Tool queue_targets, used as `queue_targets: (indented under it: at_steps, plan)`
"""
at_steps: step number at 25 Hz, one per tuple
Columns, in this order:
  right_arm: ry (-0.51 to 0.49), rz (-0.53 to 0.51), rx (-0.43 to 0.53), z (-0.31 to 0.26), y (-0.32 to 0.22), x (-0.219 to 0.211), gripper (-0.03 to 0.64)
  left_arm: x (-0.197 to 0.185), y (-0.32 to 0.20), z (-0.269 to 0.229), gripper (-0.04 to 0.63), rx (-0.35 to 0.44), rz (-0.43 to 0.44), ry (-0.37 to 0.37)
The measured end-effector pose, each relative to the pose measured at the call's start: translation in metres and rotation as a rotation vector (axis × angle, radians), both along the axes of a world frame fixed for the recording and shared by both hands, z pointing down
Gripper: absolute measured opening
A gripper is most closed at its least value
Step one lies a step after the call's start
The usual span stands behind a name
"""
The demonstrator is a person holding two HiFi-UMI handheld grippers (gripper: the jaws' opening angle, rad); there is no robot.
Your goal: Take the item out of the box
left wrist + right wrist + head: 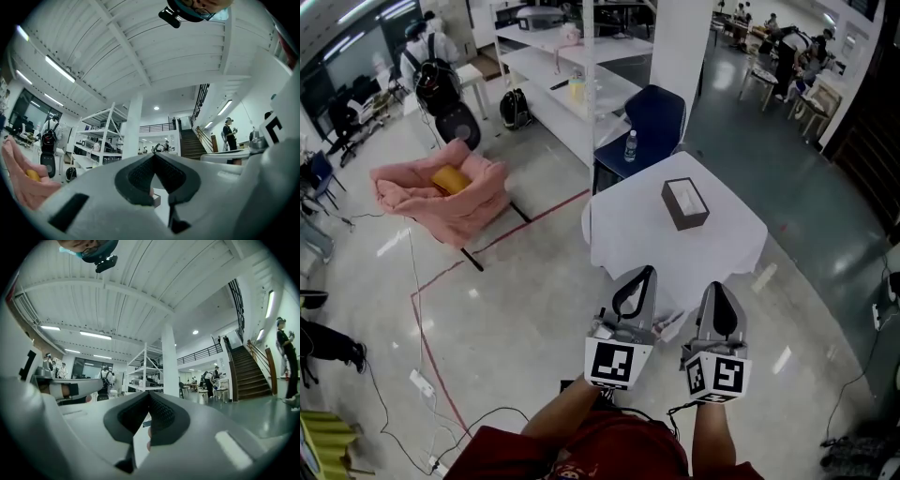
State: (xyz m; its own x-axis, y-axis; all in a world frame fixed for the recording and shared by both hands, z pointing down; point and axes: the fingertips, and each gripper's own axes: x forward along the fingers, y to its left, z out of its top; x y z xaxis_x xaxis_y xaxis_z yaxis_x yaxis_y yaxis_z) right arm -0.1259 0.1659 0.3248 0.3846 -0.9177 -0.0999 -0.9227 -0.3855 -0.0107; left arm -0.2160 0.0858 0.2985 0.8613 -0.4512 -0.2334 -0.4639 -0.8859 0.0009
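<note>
Left gripper (648,272): jaws closed tip to tip, nothing between them. Its own view confirms this, with the ribbed pads (140,176) meeting at the front. Right gripper (718,287): jaws likewise fully together and empty.

Both are held side by side at lower centre of the head view, close to level, noses pointing up-frame toward the table. The left forearm (567,412) and right forearm (712,441) reach in from the bottom edge, roughly parallel.

Box (685,202): dark sides, pale top, lying flat on the white-clothed table (623,230) just right of frame centre. It is well apart from both grippers and untouched.

Beyond the table, at upper centre, stands a blue chair (661,112) with a bottle (630,145) just beside it. White shelving (553,84) runs further up-frame. A pink padded seat (441,202) holding a yellow item (450,178) sits at upper left.
</note>
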Motion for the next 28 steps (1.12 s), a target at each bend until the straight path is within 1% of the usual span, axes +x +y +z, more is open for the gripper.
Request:
queue_targets:
  at_steps: [6,10,15,18,21,25,28]
  plan:
    - [0.006,0.022,0.013,-0.002,-0.024,0.002,0.002,0.004,-0.024,0.005,0.003,-0.015,0.026,-0.01]
    - [0.001,0.02,0.011,0.001,-0.037,0.006,0.002,0.007,-0.037,0.002,0.003,0.005,0.021,0.01]
    - [0.003,0.016,0.02,0.005,-0.049,0.021,0.002,0.023,-0.047,0.011,0.003,-0.008,0.024,-0.011]
    - [0.0,0.01,0.024,0.009,-0.054,0.036,0.002,0.039,-0.049,0.016,0.003,-0.012,0.025,-0.017]
    - [-0.007,0.013,0.026,0.011,-0.059,0.06,0.002,0.061,-0.054,0.014,0.003,0.015,0.023,0.002]
    - [-0.012,0.007,0.027,0.007,-0.07,0.097,0.002,0.1,-0.063,0.016,0.003,-0.024,0.03,-0.026]
    - [-0.017,0.001,0.026,0.005,-0.075,0.128,0.002,0.129,-0.067,0.017,0.003,-0.029,0.025,-0.041]
